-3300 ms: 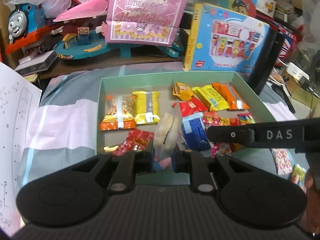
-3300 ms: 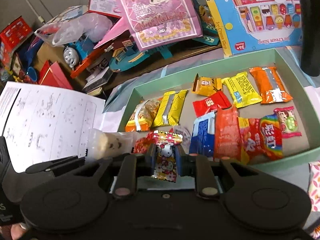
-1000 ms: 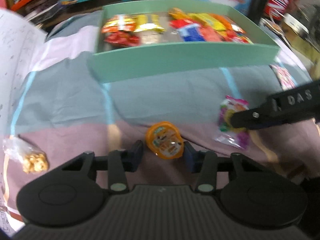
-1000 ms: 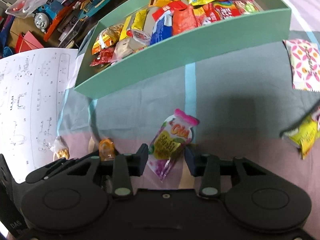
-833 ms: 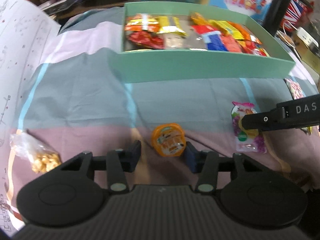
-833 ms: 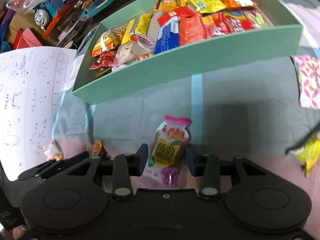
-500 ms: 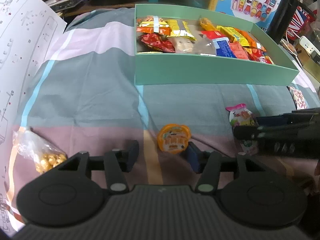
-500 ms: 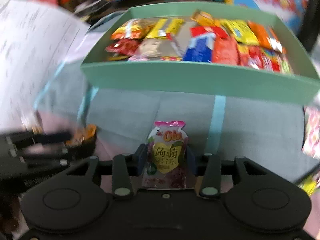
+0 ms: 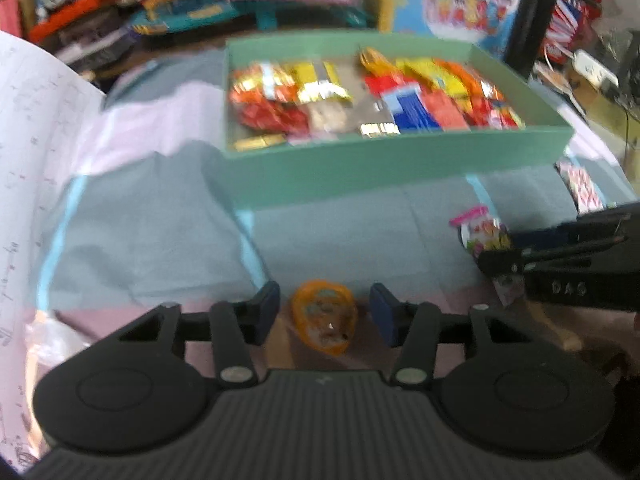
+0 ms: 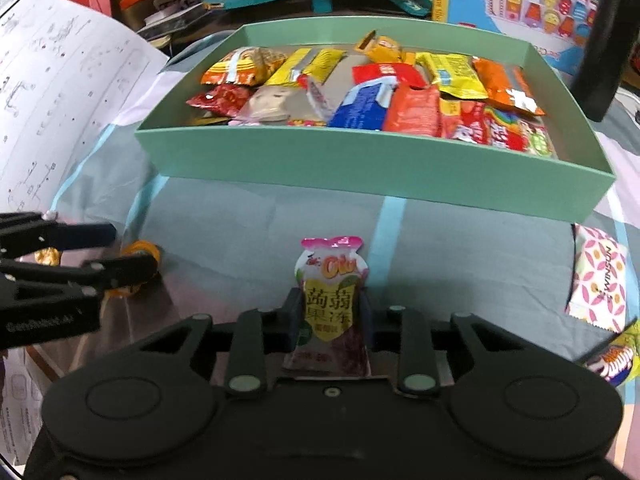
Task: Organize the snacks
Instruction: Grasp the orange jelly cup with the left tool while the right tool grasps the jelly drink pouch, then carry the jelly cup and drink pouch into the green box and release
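An orange jelly cup lies on the striped cloth between the jaws of my left gripper. Its jaws are closing, and a gap shows on each side of the cup. A pink-topped jelly pouch lies flat on the cloth, and my right gripper is closing on it, pads against its two long edges. The green box stands just beyond both, holding several snack packets. In the right wrist view the left gripper sits at the left edge, over the cup.
A pink-patterned packet and a yellow-green packet lie on the cloth at the right. A clear bag of golden snacks lies at the left. A large printed sheet covers the left side. Toys and a black bottle stand behind the box.
The right jaws have narrowed onto the pouch and the right wrist has rolled level. The left jaws widened around the cup, then narrowed again. Both grippers earlier held snacks over the box.
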The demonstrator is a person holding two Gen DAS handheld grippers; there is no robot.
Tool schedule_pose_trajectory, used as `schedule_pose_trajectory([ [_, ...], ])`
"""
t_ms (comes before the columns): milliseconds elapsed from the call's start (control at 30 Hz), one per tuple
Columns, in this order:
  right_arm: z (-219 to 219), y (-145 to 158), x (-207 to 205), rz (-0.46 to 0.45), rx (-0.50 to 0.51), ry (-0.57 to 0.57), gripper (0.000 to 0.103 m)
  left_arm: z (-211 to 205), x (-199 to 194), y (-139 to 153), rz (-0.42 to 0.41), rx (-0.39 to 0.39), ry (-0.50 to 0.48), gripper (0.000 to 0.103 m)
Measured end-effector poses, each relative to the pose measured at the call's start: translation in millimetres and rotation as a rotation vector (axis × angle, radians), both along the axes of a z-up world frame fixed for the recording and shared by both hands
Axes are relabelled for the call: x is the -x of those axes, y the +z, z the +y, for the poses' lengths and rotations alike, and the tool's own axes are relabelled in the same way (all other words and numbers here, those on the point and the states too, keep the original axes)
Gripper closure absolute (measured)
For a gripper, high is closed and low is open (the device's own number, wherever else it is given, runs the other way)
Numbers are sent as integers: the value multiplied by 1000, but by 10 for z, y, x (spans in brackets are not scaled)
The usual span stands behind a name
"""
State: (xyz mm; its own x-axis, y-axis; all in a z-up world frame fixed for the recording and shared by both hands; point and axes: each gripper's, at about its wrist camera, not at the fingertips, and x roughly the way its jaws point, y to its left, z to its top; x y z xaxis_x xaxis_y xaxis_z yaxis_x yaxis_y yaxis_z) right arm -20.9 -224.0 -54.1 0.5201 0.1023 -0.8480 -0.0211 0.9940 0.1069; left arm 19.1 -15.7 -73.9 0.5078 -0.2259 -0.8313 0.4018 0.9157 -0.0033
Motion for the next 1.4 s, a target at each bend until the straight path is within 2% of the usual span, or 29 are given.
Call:
schedule_pose_trajectory([
  [33, -5, -1, 9, -3, -2, 0, 74, -7, -27, -58, 30, -17, 5, 60],
  [100, -14, 1, 29, -8, -2, 6, 73, 25, -11, -71, 33, -12, 7, 61],
  [133, -16, 3, 38, -13, 1, 10, 73, 31, 2, -63, 35, -12, 7, 68],
  [333, -6, -22, 19, -39, -11, 16, 73, -52, 110, -34, 15, -41, -8, 68],
  [433, -96, 2, 22, -30, -79, -3, 74, -55, 121, 43, 7, -13, 11, 68],
  [800, -323, 302, 62, -103, -189, -58, 74, -199, -4, 352, -34, 44, 9, 68],
  [967, -467, 551, -108, -159, -228, -87, 74, -296, -283, 526, -63, 86, 20, 68],
  [1167, -597, 728, -547, -194, -262, -108, 74, -476, -713, 714, -125, 98, 16, 68],
  [1400, -642, 764, -1207, -190, -303, -118, 74, -628, -1319, 716, -110, 115, 26, 68],
])
